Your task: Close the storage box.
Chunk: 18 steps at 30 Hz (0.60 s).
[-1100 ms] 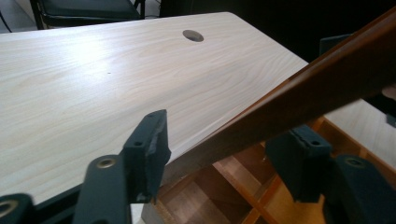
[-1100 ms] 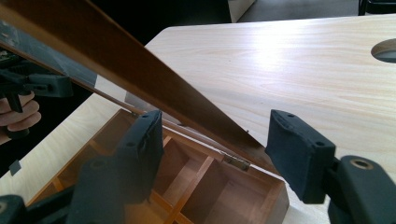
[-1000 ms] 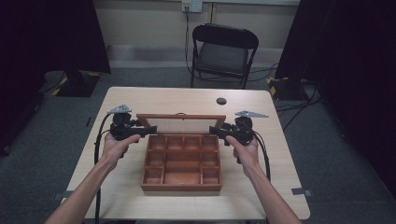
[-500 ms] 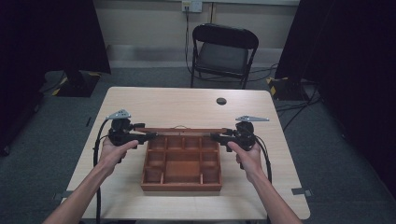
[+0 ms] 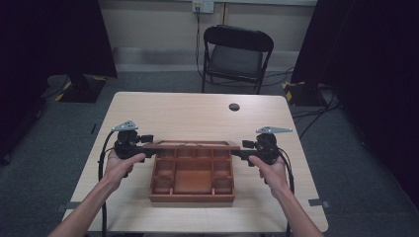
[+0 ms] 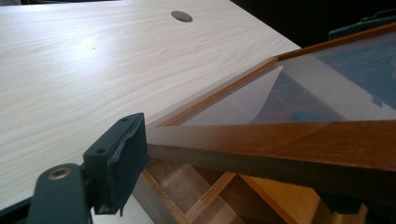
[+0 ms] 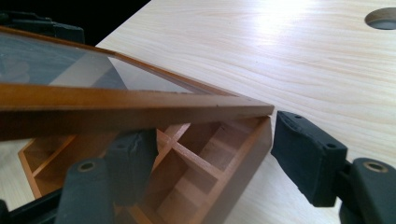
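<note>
Two claws [image 5: 153, 146] [image 5: 236, 152], parted, flank a glass lid [image 5: 190, 145] over the pale table [image 5: 188, 116], dark chair [image 5: 238, 57] behind.

My left fingers [image 6: 114, 172] at lid [image 5: 190, 145] left end, my right fingers [image 7: 310, 156] at right end; framed glass lid spans between, tilted over rear of wooden box [image 5: 191, 178], blocking reach into rear compartments from above. Front compartments open from above. Surface [image 5: 188, 116] behind box bare except round cable hole [image 5: 234, 106]; wide passage there. Bare strips either side of box. Chair [image 5: 237, 54] beyond far edge, well apart.
</note>
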Each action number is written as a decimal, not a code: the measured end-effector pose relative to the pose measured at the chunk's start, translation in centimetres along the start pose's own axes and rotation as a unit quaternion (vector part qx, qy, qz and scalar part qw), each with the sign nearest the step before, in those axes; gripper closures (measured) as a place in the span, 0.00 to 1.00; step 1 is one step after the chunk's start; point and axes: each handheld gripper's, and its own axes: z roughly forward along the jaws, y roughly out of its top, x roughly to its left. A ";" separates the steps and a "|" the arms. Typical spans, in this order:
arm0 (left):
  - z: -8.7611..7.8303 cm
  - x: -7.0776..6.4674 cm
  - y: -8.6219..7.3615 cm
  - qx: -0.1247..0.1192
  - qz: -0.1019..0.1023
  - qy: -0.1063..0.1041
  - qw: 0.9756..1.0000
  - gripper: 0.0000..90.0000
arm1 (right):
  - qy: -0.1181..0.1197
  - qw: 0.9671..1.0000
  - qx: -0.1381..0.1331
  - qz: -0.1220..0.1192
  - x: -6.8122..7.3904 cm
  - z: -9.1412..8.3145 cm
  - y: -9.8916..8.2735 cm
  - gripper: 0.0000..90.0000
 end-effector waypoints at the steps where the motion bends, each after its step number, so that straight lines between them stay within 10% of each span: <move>1: -0.1 -0.1 0.0 0.000 0.003 0.001 1.000 0.22 | -0.004 1.000 0.000 0.002 -0.1 -0.1 -0.1 0.35; 10: -0.9 -1.1 -0.3 0.000 0.011 0.005 1.000 0.22 | -0.040 0.999 -0.002 0.005 -0.9 -1.6 -0.1 0.39; 18: -1.2 -1.5 -0.9 -0.004 -0.010 -0.006 1.000 0.20 | -0.008 1.000 -0.015 -0.022 0.6 -2.5 2.2 0.44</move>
